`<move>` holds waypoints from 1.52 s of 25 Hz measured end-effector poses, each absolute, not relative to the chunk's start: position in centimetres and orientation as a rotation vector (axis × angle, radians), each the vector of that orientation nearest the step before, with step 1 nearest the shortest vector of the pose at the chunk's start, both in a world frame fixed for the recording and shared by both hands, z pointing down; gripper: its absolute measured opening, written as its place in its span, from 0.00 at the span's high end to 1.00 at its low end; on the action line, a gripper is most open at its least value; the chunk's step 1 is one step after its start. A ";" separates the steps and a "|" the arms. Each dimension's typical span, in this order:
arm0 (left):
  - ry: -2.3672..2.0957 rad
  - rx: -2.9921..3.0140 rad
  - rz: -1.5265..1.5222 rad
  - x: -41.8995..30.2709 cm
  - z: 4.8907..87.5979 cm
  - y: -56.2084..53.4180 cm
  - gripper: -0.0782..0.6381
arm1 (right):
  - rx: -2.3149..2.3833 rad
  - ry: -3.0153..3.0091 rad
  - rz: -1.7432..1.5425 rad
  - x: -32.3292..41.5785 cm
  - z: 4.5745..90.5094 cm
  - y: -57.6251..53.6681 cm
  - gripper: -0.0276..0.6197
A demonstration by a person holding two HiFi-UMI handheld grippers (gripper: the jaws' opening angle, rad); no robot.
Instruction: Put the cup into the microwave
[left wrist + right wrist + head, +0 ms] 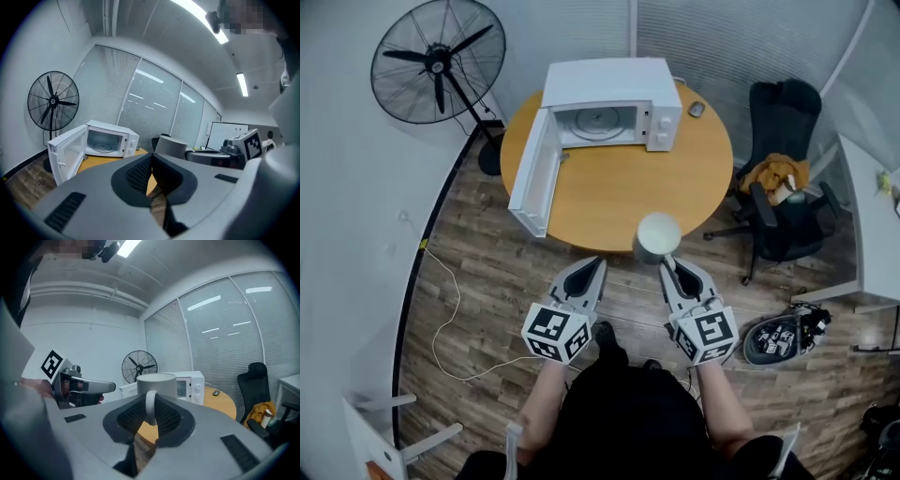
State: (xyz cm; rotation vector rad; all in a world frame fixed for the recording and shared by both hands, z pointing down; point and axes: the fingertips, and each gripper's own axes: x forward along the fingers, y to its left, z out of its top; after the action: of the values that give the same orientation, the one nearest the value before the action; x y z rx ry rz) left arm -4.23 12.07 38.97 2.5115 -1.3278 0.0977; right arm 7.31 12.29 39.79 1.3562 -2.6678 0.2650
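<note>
A white cup (657,235) hangs by its handle from my right gripper (670,265), just over the near edge of the round wooden table (619,187). In the right gripper view the handle (150,408) is pinched between the jaws, cup (156,382) upright. The white microwave (614,105) stands at the table's far side, its door (532,183) swung wide open to the left, the turntable visible inside. My left gripper (596,265) hovers beside the cup, jaws shut with nothing between them. The left gripper view shows the microwave (108,139) ahead-left and the cup (171,146) to the right.
A standing fan (439,58) is at the back left. A black office chair (784,202) with clothes sits right of the table. A small dark mouse (697,109) lies beside the microwave. A white cable (441,309) trails on the wood floor. A bag (783,336) lies at the right.
</note>
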 end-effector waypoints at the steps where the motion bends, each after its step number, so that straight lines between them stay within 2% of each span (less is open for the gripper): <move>1: -1.321 2.514 0.098 -4.7 39.0 11.7 0.90 | 1.358 -2.668 0.267 6.8 39.8 11.9 0.87; 24: -1.254 2.517 0.128 -9.4 40.8 4.8 0.90 | 1.361 -2.661 0.326 1.2 41.0 4.5 0.87; 38: -1.341 2.472 0.158 -9.4 40.6 -5.4 0.90 | 1.256 -2.721 0.300 0.6 40.8 -6.6 0.87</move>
State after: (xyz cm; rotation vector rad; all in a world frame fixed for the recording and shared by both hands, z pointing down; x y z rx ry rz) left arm -9.40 -5.37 40.65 2.4715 -1.3415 0.1579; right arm 0.56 -6.60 40.79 1.2562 -2.7208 0.2997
